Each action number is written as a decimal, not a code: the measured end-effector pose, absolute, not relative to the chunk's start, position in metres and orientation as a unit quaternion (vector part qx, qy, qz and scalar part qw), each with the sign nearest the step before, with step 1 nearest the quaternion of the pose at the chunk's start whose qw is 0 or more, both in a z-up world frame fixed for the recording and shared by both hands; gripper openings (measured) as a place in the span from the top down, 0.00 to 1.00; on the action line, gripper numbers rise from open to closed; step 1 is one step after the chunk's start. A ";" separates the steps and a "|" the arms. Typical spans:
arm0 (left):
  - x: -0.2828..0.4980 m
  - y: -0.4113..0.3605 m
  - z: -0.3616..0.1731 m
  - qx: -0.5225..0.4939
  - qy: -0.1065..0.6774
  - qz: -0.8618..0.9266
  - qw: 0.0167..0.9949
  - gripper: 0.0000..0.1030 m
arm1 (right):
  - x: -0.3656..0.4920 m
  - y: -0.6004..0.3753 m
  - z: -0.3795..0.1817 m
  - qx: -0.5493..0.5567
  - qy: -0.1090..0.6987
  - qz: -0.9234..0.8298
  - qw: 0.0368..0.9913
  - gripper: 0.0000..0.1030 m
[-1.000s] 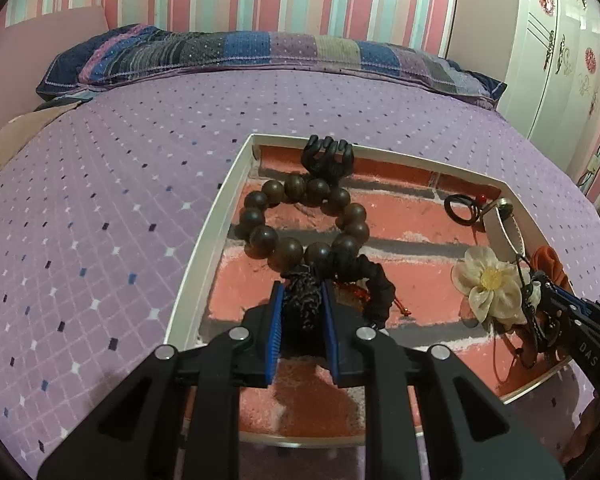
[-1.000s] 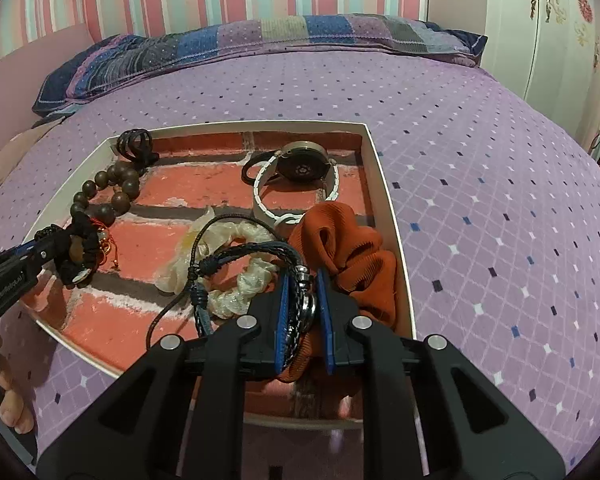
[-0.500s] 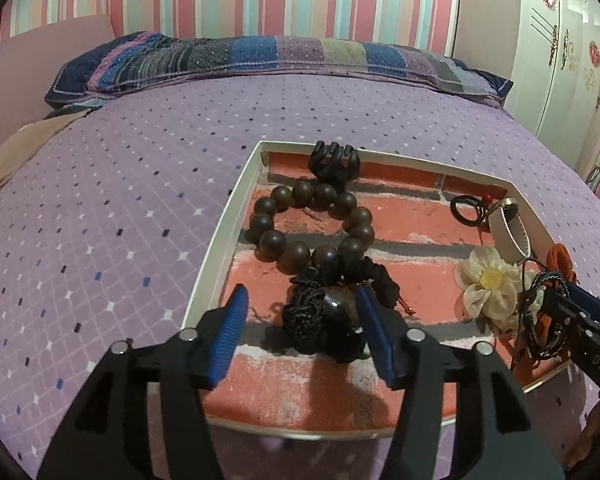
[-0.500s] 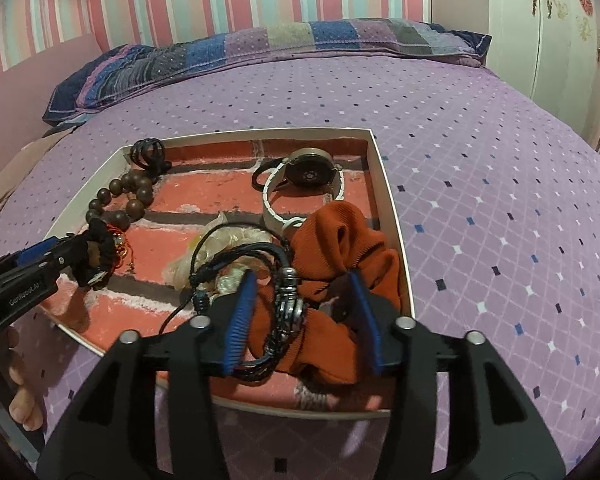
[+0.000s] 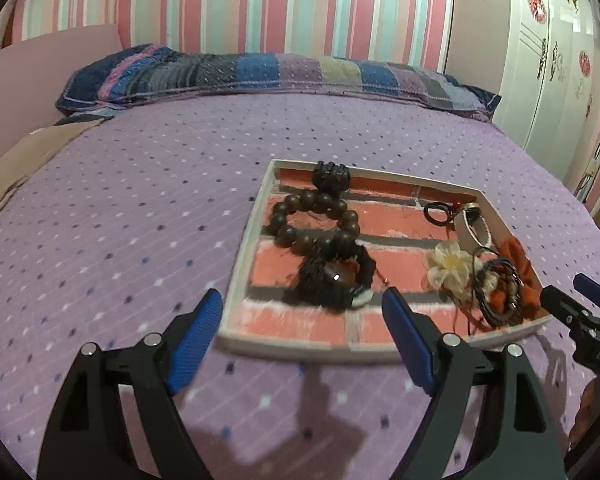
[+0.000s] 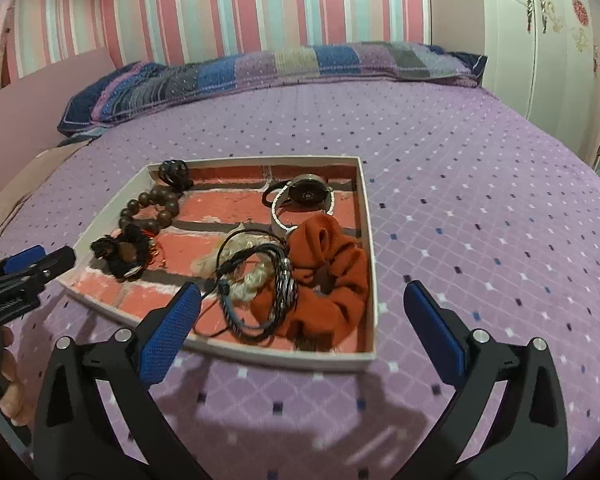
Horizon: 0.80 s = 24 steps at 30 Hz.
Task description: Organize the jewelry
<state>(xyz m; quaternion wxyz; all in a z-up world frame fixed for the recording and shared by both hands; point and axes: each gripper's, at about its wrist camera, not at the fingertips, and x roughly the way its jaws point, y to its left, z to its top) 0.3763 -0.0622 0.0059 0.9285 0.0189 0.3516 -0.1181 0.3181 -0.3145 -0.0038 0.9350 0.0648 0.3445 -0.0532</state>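
On the purple diamond-patterned bedspread [image 6: 480,184] sits a shallow white-rimmed tray with a red brick-print floor [image 6: 366,216], and all the jewelry lies inside it. Along its left side a bracelet of large dark brown wooden beads [image 5: 314,218] curls beside a black claw hair clip [image 5: 331,176] at the far corner, with a dark tasselled beaded bracelet [image 5: 332,276] heaped just nearer the front. Toward the right side lie a round-faced wristwatch with a white strap [image 6: 308,196], a rust-orange fabric scrunchie [image 6: 332,276], a cream fabric flower hair tie [image 5: 448,266] and a black braided cord bracelet with metal beads [image 6: 276,276] draped over the flower and touching the scrunchie. A small black elastic loop [image 5: 438,213] rests near the watch.

The left gripper [image 5: 302,312] hangs before the tray's front edge with its blue-padded fingers [image 5: 198,336] spread wide and nothing between them. The right gripper [image 6: 300,312] hovers at the tray's front right corner, likewise spread wide and holding nothing.

Behind the tray a long striped patchwork pillow [image 6: 260,68] lies against pink-and-teal striped wallpaper [image 5: 260,4], with a white decorated wardrobe [image 6: 540,32] to the right.
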 end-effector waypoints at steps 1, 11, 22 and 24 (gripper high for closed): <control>0.368 -0.058 0.009 0.021 0.348 -0.111 0.931 0.19 | 0.312 -0.313 -0.003 0.064 0.342 -0.055 0.936 0.04; 0.255 -0.019 0.031 0.011 0.330 -0.065 0.942 0.07 | 0.220 -0.284 0.019 0.045 0.310 -0.063 0.947 0.04; 0.163 -0.026 0.049 0.050 0.294 -0.042 0.953 0.04 | 0.144 -0.269 0.043 0.050 0.300 -0.053 0.951 0.04; 0.156 -0.029 0.049 0.050 0.296 -0.044 0.953 0.04 | 0.138 -0.270 0.041 0.055 0.309 -0.058 0.948 0.04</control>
